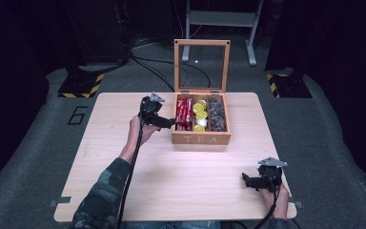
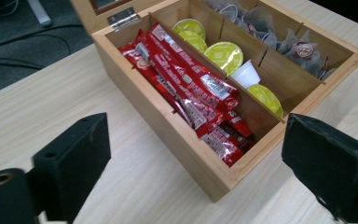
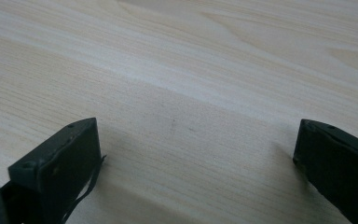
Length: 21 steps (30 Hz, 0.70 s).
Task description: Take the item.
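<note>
My left claw [image 1: 167, 122] hovers with its jaws spread wide and empty, just beside the open wooden tea box [image 1: 201, 139] at the far middle of the table [image 1: 124, 157]. Red packets [image 2: 186, 88] fill the box's nearest compartment, yellow-lidded pods [image 2: 223, 51] the middle one. My right claw [image 1: 249, 181] rests low at the table's near right corner, jaws apart, gripping nothing.
</note>
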Available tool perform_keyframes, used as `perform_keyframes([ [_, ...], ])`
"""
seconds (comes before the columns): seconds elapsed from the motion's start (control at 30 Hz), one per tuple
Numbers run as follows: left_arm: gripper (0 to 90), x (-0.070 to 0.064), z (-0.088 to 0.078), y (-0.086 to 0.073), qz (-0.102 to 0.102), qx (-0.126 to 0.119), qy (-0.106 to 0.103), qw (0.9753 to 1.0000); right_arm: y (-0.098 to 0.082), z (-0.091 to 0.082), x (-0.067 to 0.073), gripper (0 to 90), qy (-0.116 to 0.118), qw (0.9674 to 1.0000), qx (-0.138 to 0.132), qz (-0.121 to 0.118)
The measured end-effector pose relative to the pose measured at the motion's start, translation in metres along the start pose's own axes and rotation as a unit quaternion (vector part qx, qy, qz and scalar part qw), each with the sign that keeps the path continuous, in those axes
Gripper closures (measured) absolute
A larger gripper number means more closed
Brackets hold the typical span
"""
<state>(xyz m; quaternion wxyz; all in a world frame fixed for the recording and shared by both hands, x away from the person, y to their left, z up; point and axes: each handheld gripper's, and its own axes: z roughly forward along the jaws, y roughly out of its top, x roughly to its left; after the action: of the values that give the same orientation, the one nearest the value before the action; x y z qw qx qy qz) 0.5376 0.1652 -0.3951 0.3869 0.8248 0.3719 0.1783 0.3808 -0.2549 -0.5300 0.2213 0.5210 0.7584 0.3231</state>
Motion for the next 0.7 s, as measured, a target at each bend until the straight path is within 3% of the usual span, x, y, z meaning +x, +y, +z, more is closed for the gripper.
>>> perform_keyframes([
  [0.13, 17.9, -0.004, 0.007, 0.006, 0.015, 0.004, 0.001, 0.9999, 0.0, 0.0, 0.0, 0.0, 0.0, 1.0, 0.0, -0.001],
  [0.3, 24.6, -0.004, 0.02, 0.014, 0.0, 0.002, -0.013, 0.9999, 0.0, 0.0, 0.0, 0.0, 0.001, 1.0, 0.0, -0.002],
  [0.7, 42.6, -0.005, 0.053, 0.024, 0.004, 0.02, -0.004, 0.9998, 0.0, 0.0, 0.0, 0.0, 0.003, 1.0, 0.001, -0.009],
])
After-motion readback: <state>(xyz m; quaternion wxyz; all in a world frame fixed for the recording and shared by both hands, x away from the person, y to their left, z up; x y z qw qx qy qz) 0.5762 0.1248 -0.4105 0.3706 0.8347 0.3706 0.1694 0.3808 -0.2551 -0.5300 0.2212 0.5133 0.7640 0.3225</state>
